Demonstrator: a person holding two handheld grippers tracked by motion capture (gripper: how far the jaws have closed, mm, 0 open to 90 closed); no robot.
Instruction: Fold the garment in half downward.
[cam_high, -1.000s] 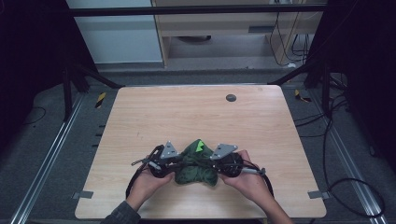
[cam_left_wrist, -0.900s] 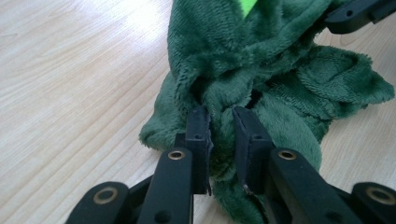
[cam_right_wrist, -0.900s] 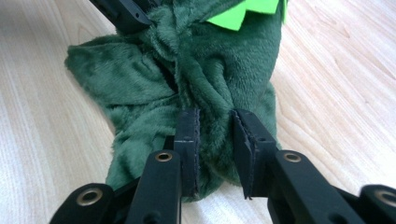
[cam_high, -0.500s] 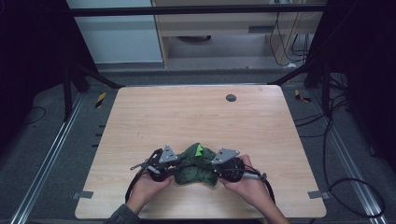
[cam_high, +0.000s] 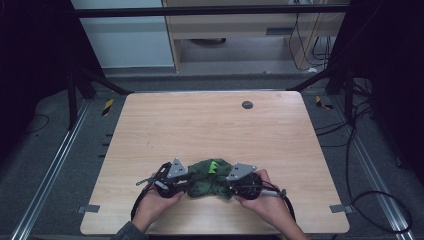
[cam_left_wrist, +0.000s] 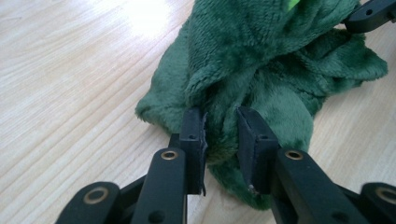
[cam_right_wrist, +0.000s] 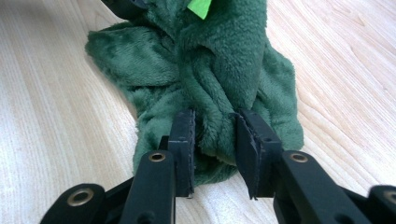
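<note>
High view: a soft, dark green plush cloth (cam_high: 210, 178) with a small bright green tab (cam_high: 215, 165) lies bunched up on the near part of the light wooden table (cam_high: 210, 125), between two hands. The left gripper (cam_high: 186, 184) meets its left end and the right gripper (cam_high: 231, 186) meets its right end.

Each gripper has a fold of the cloth between its black jaws. The jaws have just been opening a little on both sides. In the left gripper view, the left gripper (cam_left_wrist: 221, 135) has a small gap beside the fluff (cam_left_wrist: 261, 60), so its hold looks loose. In the right gripper view, the right gripper (cam_right_wrist: 214, 135) has a thick fold (cam_right_wrist: 210, 70) filling the space between its jaws, and they look like they press on it.

I think the step is letting go of the bunched cloth, or getting a new grip. Next, the jaws would need to open more and back away without dragging it.

The gripper views show the jaws up close. From above you can see a small dark round spot (cam_high: 247, 104) far back on the table.
</note>
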